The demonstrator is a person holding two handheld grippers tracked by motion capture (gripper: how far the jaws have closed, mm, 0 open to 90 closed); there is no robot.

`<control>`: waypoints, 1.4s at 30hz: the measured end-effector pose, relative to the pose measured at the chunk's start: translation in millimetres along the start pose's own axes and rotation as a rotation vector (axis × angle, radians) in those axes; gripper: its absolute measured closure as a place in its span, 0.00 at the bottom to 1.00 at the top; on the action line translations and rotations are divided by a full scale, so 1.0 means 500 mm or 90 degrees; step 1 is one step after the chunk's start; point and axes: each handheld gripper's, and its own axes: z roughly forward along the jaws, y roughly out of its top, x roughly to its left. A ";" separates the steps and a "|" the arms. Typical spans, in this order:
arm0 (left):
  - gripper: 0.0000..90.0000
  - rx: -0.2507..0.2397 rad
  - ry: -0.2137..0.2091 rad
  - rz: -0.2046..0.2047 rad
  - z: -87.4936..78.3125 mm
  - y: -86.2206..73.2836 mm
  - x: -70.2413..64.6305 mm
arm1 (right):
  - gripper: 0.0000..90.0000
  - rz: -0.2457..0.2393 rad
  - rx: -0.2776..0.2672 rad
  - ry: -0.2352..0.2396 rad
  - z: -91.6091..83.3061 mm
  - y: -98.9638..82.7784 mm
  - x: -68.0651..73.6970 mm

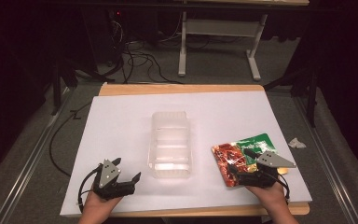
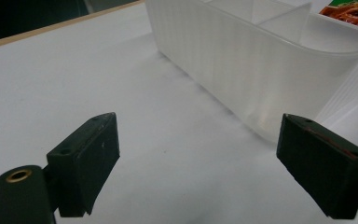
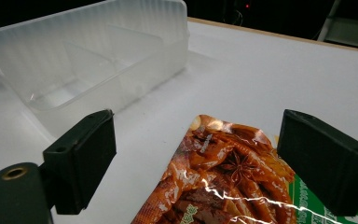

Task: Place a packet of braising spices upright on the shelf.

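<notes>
Now, containers: one clear tub, seemingly divided
Packets: one snack pouch
Left gripper: jaws apart, empty
Right gripper: jaws apart over the pouch

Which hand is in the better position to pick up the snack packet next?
The right. The right gripper hovers over the snack packet with fingers open. The left gripper is across the clear container, away from it.

No readable text anywhere, snack packet showing printed characters along its lower edge, too small and glare-streaked for reading, clear plastic container bearing no label
</notes>
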 end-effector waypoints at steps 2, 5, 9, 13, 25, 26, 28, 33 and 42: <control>0.15 -0.002 0.001 0.002 0.002 0.003 -0.002 | 0.16 0.003 -0.009 0.001 -0.005 -0.001 -0.002; 0.15 -0.003 0.001 -0.001 0.005 0.005 -0.002 | 0.16 0.009 -0.016 -0.003 -0.010 -0.001 -0.006; 0.15 0.000 -0.001 -0.002 0.011 0.005 0.001 | 0.16 0.019 -0.043 -0.013 -0.023 0.002 -0.010; 0.15 -0.001 -0.002 -0.004 0.012 0.005 0.001 | 0.16 0.017 -0.046 -0.031 -0.028 0.003 -0.010; 0.15 -0.003 -0.004 0.005 0.007 0.004 0.001 | 0.16 0.092 -0.057 -0.097 -0.041 0.005 -0.037; 0.15 -0.002 -0.004 0.003 0.008 0.004 0.001 | 0.16 0.096 -0.058 -0.099 -0.042 0.003 -0.042; 0.15 -0.002 -0.005 0.004 0.008 0.004 0.001 | 0.16 0.100 -0.056 -0.100 -0.044 0.002 -0.044; 0.15 -0.002 -0.002 0.008 0.007 0.004 0.001 | 0.16 0.096 -0.055 -0.101 -0.043 -0.002 -0.046; 0.15 -0.006 -0.002 0.004 0.005 0.006 0.003 | 0.16 0.118 -0.050 -0.154 -0.074 -0.011 -0.083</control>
